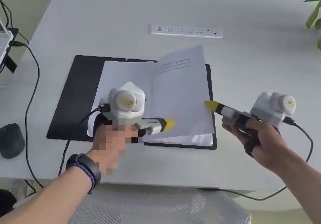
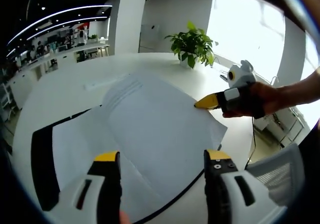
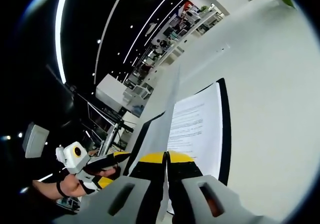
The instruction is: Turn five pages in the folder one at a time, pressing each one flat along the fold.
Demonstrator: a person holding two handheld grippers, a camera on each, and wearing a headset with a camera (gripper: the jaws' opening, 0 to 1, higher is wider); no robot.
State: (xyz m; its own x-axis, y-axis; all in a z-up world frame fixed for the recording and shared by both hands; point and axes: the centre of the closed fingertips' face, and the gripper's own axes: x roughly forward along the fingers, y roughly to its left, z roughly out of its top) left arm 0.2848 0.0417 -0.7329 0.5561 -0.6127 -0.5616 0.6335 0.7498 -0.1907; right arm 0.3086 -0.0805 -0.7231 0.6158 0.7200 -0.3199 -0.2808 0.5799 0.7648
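1 page (image 1: 180, 93) lifted mid-frame over the folder (image 1: 75, 101) | our right gripper (image 1: 211, 105) pinched tight on its edge | left gripper (image 1: 168, 124) wide open, empty, lower centre | yank too hard and we tear or crease it

The folder (image 1: 75, 98) lies on the table (image 1: 251, 58) under the left gripper (image 1: 168, 125). The page (image 1: 180, 91) rises between it and the right gripper (image 1: 210, 105). The strip (image 1: 185, 31) lies beyond them.
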